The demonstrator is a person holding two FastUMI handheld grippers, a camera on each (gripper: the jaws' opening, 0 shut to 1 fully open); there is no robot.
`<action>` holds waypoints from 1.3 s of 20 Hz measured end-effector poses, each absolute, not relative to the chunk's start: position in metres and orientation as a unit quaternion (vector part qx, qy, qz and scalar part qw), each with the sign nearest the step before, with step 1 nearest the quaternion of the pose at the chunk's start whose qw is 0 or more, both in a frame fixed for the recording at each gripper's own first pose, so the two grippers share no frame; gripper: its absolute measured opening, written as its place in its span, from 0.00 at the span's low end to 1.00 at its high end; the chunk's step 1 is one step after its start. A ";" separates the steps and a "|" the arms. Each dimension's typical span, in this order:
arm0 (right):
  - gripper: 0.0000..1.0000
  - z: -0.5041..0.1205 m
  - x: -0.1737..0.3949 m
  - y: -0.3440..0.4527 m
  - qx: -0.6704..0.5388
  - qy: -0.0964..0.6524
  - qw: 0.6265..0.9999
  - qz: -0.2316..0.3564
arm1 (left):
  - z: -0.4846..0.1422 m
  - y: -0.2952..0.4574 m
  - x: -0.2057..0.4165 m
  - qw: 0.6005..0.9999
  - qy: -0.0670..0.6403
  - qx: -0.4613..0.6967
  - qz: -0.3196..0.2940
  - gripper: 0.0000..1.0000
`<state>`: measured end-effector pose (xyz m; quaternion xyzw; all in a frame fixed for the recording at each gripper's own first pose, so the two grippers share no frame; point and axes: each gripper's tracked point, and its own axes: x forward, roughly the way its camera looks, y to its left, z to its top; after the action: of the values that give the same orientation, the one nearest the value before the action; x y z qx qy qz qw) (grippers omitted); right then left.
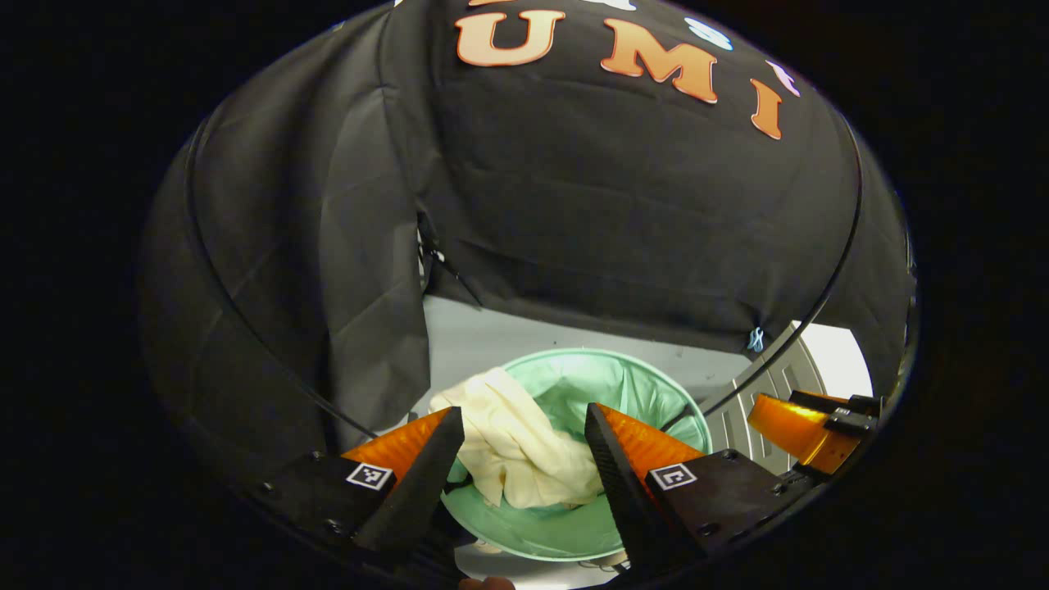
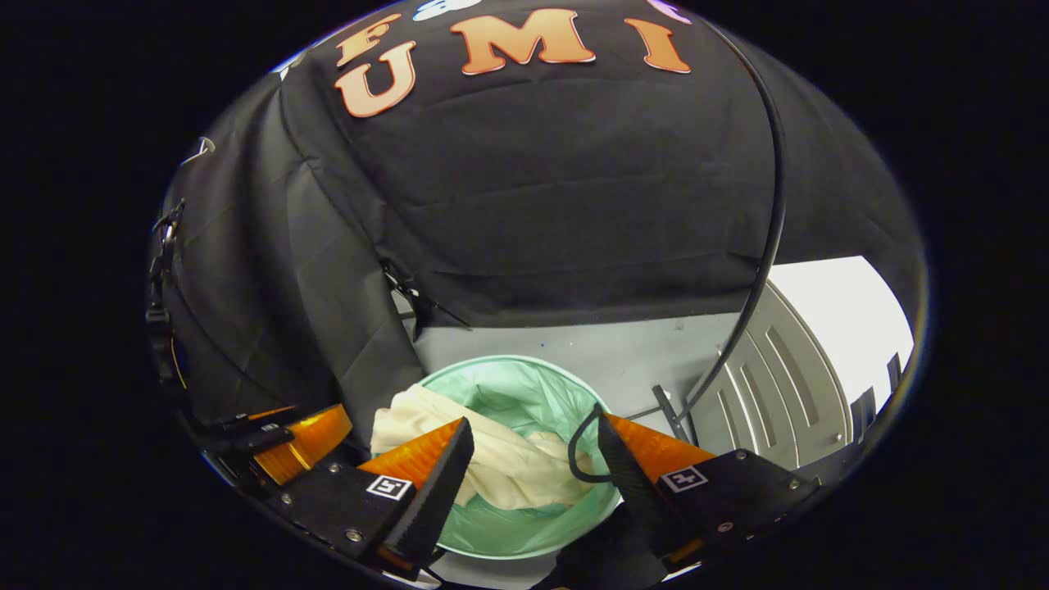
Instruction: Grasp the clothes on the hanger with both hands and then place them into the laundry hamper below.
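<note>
The left gripper point(image 1: 524, 459) and right gripper point(image 2: 533, 463) both hovered with jaws spread wide, holding nothing. Beneath them the crumpled cream cloth garment point(image 1: 516, 442) lay inside the round mint-green laundry hamper point(image 1: 565, 537), draped over its rim, on the pale floor point(image 1: 492, 340).

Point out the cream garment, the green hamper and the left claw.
cream garment point(image 1: 524, 451): left gripper view, middle of the bunched cloth.
green hamper point(image 2: 565, 377): right gripper view, far rim.
left claw point(image 1: 524, 479): left gripper view, midway between its open fingertips.
</note>
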<state>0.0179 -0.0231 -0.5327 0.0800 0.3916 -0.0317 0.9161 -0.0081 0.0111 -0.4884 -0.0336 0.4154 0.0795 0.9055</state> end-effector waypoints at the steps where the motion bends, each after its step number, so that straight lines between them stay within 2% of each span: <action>1: 0.94 -0.525 0.021 -0.022 0.077 0.385 0.919 -0.028 | -0.476 0.013 -0.005 0.912 0.399 -0.032 0.087 0.98; 8: 0.94 -0.441 0.040 -0.022 0.053 0.311 0.949 -0.018 | -0.353 0.033 0.025 0.955 0.274 -0.044 0.107 1.00; 10: 0.94 -0.414 0.043 -0.021 0.058 0.291 0.955 -0.016 | -0.318 0.042 0.027 0.963 0.244 -0.046 0.107 0.98; 13: 0.94 -0.360 0.050 -0.033 0.037 0.244 0.969 -0.022 | -0.287 0.047 0.030 0.974 0.196 -0.033 0.112 0.98; 18: 0.94 -0.275 0.061 -0.041 0.016 0.173 0.985 -0.017 | -0.222 0.064 0.031 0.984 0.127 -0.031 0.123 1.00; 19: 0.94 -0.262 0.062 -0.044 0.010 0.163 0.986 -0.018 | -0.209 0.067 0.030 0.985 0.115 -0.026 0.126 0.94; 21: 0.94 -0.237 0.059 -0.047 0.003 0.142 0.990 -0.014 | -0.182 0.073 0.031 0.987 0.090 -0.013 0.131 0.93; 22: 0.94 -0.224 0.057 -0.047 0.002 0.132 0.991 -0.013 | -0.169 0.076 0.029 0.989 0.079 -0.007 0.129 0.93; 23: 0.94 -0.212 0.054 -0.048 0.000 0.124 0.992 -0.013 | -0.156 0.079 0.026 0.989 0.068 0.001 0.128 0.98; 25: 0.94 -0.195 0.047 -0.056 -0.011 0.110 0.994 -0.017 | -0.136 0.088 0.020 0.990 0.048 0.008 0.131 0.93; 26: 0.94 -0.188 0.046 -0.061 -0.019 0.104 0.994 -0.022 | -0.126 0.090 0.018 0.991 0.037 0.005 0.130 0.97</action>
<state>0.0464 -0.0612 -0.1876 -0.0191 0.1037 -0.0219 0.9942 0.0184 0.0895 -0.1262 0.0054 0.0374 0.1304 0.9907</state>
